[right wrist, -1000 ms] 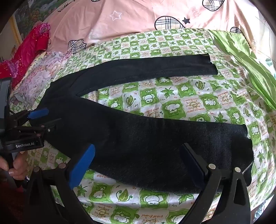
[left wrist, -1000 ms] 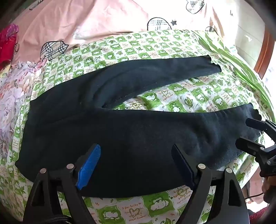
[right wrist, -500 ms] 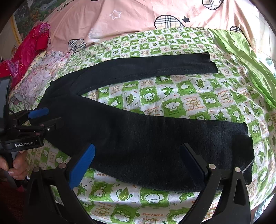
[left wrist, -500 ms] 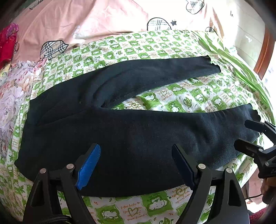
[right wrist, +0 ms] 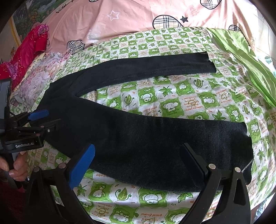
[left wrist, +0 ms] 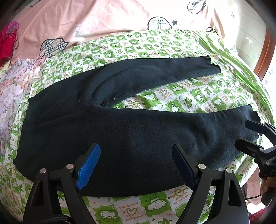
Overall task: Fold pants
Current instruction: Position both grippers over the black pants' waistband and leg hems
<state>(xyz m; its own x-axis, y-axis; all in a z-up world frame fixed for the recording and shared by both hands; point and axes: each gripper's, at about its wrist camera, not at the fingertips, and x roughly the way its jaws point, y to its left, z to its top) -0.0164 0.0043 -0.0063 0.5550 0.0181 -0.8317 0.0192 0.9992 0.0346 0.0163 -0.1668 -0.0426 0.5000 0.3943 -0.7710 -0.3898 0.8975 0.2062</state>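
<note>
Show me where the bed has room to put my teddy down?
Between the two legs of the black pants, bare green checked sheet opens toward the cuffs. More sheet shows above the far leg, below the pink blanket. The left side is crowded with flowery cloth and red clothes.

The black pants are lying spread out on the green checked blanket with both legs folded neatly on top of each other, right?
Not quite. The black pants do lie spread on the green checked blanket, but the right wrist view shows the legs apart, with blanket between them.

Bright daylight, fisheye-warped edges, possibly overexposed top right.
</note>
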